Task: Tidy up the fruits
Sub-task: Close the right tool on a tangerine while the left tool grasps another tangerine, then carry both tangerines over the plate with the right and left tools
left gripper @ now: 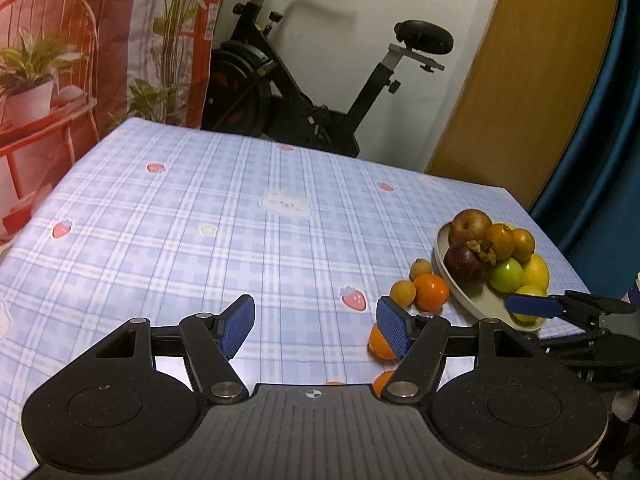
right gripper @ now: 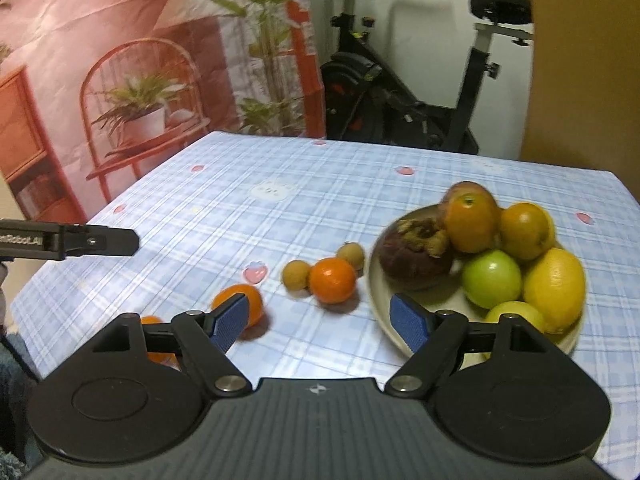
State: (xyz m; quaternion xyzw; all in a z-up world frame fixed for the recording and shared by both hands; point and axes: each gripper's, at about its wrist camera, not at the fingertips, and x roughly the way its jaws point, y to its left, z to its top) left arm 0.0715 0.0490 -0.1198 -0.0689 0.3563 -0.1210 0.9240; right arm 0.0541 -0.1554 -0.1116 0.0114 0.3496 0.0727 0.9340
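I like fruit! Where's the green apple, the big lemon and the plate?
green apple (right gripper: 492, 278), right wrist view, its shiny front
big lemon (right gripper: 555, 286), right wrist view, its middle
plate (right gripper: 376, 276), right wrist view, its left rim

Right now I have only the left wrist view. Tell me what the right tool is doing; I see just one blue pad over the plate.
Observer: The right tool is open and holds nothing; one pad sits in front of the plate, the other in front of a loose orange.
Operator: Describe that orange; it is half hidden for me.
Observer: The near orange lies by itself on the cloth, apart from the middle orange, which sits between two small brown fruits.
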